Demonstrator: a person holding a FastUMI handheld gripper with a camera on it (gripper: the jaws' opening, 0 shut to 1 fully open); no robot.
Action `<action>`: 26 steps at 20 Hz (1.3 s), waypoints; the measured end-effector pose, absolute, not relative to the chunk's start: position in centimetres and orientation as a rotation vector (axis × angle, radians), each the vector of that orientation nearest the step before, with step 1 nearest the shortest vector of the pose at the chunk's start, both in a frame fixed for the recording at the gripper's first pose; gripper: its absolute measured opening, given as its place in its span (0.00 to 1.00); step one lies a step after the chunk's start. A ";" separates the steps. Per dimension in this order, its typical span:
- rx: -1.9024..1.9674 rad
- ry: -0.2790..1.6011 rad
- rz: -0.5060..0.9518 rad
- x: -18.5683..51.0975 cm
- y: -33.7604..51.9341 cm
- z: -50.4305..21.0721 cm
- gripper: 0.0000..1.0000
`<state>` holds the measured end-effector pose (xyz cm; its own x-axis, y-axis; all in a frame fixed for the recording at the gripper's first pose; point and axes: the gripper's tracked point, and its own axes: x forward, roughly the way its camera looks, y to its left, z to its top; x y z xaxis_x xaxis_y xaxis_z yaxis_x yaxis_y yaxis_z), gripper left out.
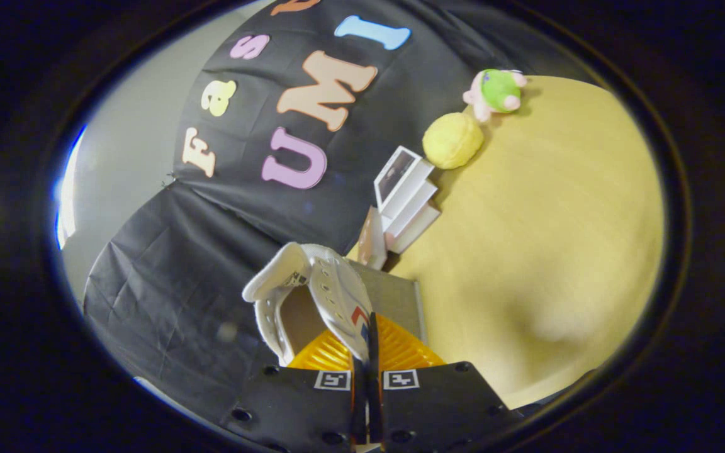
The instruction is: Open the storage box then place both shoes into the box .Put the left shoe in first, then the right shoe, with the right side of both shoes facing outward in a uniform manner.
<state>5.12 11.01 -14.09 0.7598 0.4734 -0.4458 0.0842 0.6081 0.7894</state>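
Beyond the fingers, on the right, spreads the yellow wooden table [557, 239], seen at a strong tilt, with the black cloth wall [167, 270] rising behind it on the left and a pale plain wall further left. Near the fingers, a grey-brown panel [394, 299] stands at the table's near edge; whether it belongs to the storage box cannot be told. Just ahead of the fingers hangs the white shoe [312, 289], its opening facing the camera, its collar and a strip with a row of eyelet holes curving up and left, a small red and blue mark on its side. The gripper [367, 377] is pressed together on the shoe's edge, both fingers pinching the white material, which runs down between them. Behind the shoe's lower part a ribbed orange piece shows. Farther off at the table's back edge sits a stack of white boxes [406, 198], then a yellow ball [452, 140], and beyond it a small pink and green plush toy [496, 91].
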 end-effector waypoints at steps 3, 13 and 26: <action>0.856 0.729 0.292 6.3 15.7 -13.5 0.05; 0.642 0.809 0.305 9.4 26.4 -15.7 0.05; 0.459 0.770 0.229 10.3 25.7 -18.2 0.13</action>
<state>10.33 25.67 -18.21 0.7000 0.3622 -0.6156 -0.0333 0.8775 0.4784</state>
